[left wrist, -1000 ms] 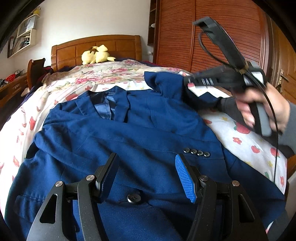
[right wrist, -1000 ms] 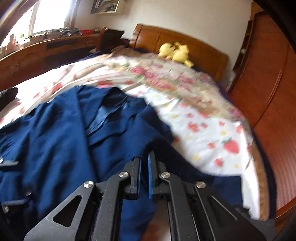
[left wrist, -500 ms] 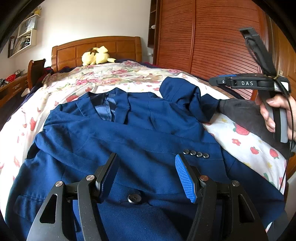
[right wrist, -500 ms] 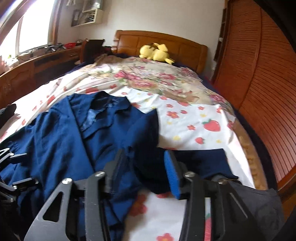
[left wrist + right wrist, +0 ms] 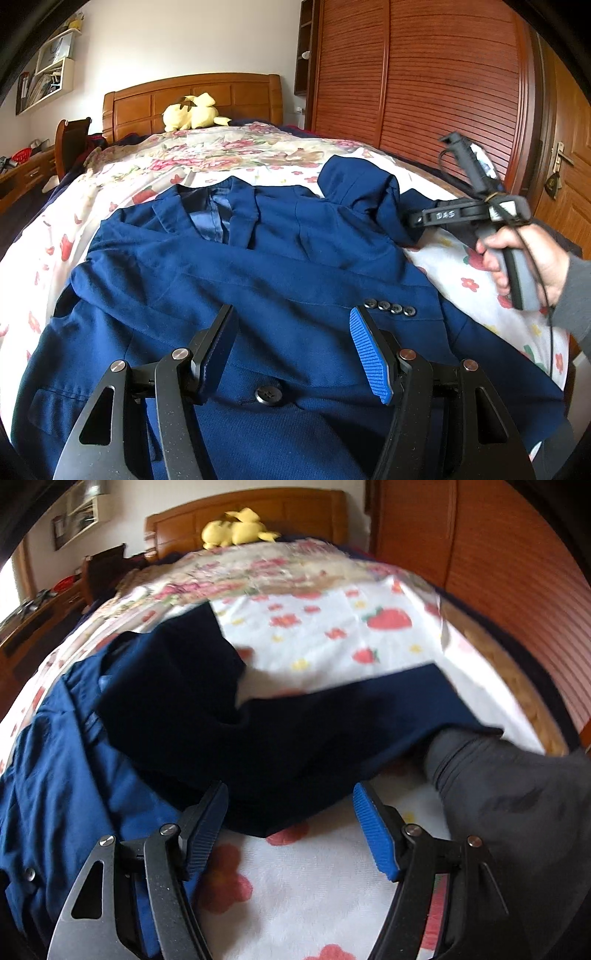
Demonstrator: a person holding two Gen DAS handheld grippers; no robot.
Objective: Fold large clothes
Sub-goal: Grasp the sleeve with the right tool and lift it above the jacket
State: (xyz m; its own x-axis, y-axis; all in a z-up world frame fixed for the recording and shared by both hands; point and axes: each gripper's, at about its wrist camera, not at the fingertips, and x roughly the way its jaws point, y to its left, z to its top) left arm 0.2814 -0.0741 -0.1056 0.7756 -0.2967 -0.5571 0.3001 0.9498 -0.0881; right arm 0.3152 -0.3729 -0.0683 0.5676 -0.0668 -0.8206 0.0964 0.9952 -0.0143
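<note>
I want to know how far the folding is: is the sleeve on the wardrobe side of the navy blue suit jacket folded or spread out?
Neither: the wardrobe-side sleeve is bunched in a raised hump at the shoulder of the navy blue suit jacket.

Setting: a home bedroom, which I am viewing through both wrist cameras. Evidence I am seeing:
- bed (image 5: 258,162) under a floral and strawberry-print sheet (image 5: 332,635);
- carved wooden headboard (image 5: 192,98);
- yellow plush toy (image 5: 192,116) lying against the headboard;
- louvred wooden wardrobe (image 5: 424,85) along one side;
- door (image 5: 565,155) with a handle;
- wall shelf (image 5: 48,79) holding papers;
- chair (image 5: 72,142) and wooden dresser (image 5: 22,181) beside the bed.
</note>
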